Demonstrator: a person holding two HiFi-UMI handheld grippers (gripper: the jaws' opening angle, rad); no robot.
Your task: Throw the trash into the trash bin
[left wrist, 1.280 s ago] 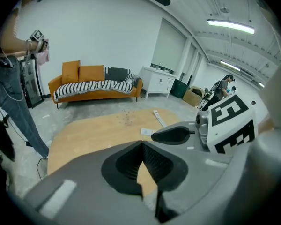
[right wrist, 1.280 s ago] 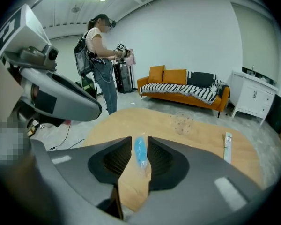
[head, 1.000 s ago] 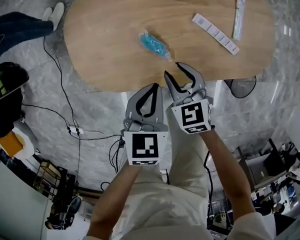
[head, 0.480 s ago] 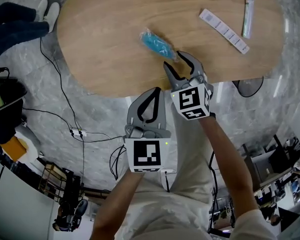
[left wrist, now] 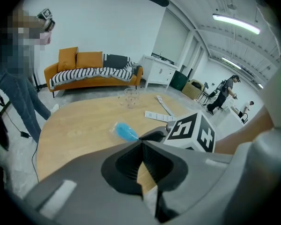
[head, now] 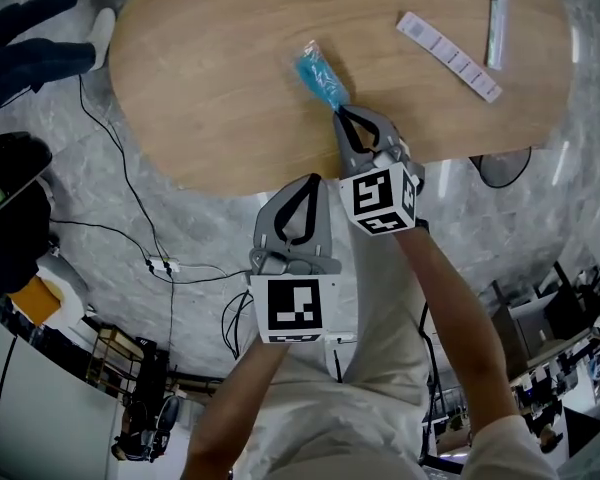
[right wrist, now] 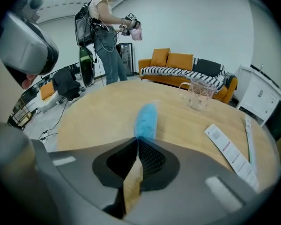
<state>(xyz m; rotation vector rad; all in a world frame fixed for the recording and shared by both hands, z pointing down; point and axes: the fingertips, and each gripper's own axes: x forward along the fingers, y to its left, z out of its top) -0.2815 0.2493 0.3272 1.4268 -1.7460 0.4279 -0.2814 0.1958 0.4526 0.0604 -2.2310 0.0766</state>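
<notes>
A blue plastic wrapper point(head: 320, 76) lies on the oval wooden table point(head: 210, 88), near its front edge. My right gripper point(head: 342, 113) is shut on the wrapper's near end. In the right gripper view the blue wrapper point(right wrist: 146, 118) stretches away from the meeting jaw tips of the right gripper point(right wrist: 138, 138). My left gripper point(head: 305, 181) is shut with nothing in it and hangs over the floor just short of the table edge. In the left gripper view the left gripper point(left wrist: 141, 142) points at the blue wrapper point(left wrist: 125, 131) and the right gripper's marker cube point(left wrist: 192, 132).
A white printed strip point(head: 448, 56) and a long narrow packet point(head: 498, 18) lie on the table's right side. A clear cup point(right wrist: 199, 93) stands at the far edge. Cables point(head: 130, 198) run over the marble floor, with a dark bag-like object point(head: 10, 208) at left. People stand nearby.
My right gripper moved forward over the table edge and went from open to shut on the blue wrapper's end. The wrapper has turned to point away. The left gripper barely moved.
</notes>
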